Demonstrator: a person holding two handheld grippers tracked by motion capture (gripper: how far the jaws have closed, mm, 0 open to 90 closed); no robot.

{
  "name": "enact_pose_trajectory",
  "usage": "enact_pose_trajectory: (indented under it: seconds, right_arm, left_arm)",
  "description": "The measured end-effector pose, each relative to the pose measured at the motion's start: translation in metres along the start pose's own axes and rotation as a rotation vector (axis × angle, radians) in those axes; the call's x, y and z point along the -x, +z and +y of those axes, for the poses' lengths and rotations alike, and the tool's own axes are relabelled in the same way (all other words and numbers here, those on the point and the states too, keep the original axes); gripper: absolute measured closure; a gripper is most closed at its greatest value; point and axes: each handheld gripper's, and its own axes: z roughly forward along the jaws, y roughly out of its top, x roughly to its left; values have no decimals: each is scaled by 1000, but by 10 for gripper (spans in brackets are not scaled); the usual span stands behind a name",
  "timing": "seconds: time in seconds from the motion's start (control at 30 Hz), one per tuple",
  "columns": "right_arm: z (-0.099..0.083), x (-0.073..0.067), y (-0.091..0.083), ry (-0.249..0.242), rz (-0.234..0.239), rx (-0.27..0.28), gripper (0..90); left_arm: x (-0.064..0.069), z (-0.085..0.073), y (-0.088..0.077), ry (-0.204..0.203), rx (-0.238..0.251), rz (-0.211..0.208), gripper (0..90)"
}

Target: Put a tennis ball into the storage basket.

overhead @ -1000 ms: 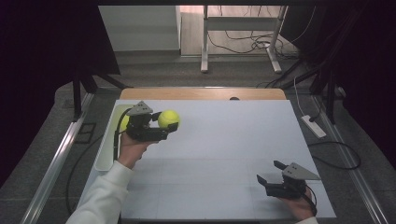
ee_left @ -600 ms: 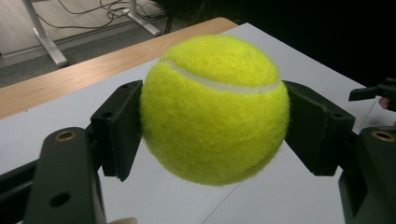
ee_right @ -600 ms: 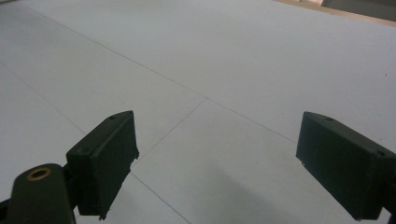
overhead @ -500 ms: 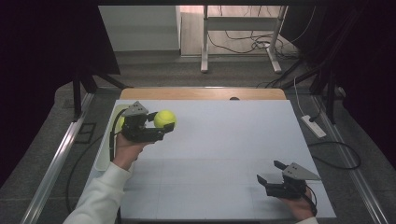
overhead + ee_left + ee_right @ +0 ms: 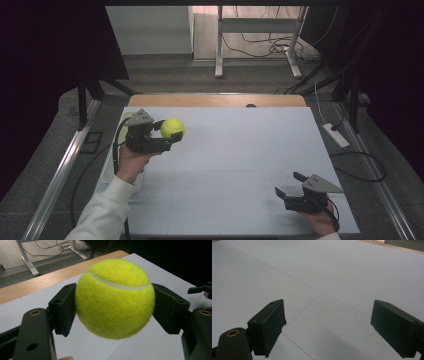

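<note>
Both pads of the left gripper point(image 5: 113, 307) pinch the tennis ball point(image 5: 114, 298) squarely, so carry it level while the right gripper point(image 5: 329, 327) waits spread.

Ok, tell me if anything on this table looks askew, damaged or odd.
Nothing stands out. The left gripper is clamped squarely on an intact tennis ball, lifted off the white table. The right gripper sits open over bare table, with nothing between its jaws.

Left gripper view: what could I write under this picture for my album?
A fuzzy yellow tennis ball squeezed between the left gripper's two black jaws, above a white table.
</note>
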Motion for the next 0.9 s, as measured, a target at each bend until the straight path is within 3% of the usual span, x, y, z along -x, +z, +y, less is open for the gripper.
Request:
enact_pose_trajectory:
  seconds: [0.9]
  right_arm:
    - [0, 1, 0, 3, -3, 2, 123]
  left_arm:
    - [-6, -7, -17, -3, 19, 27, 267]
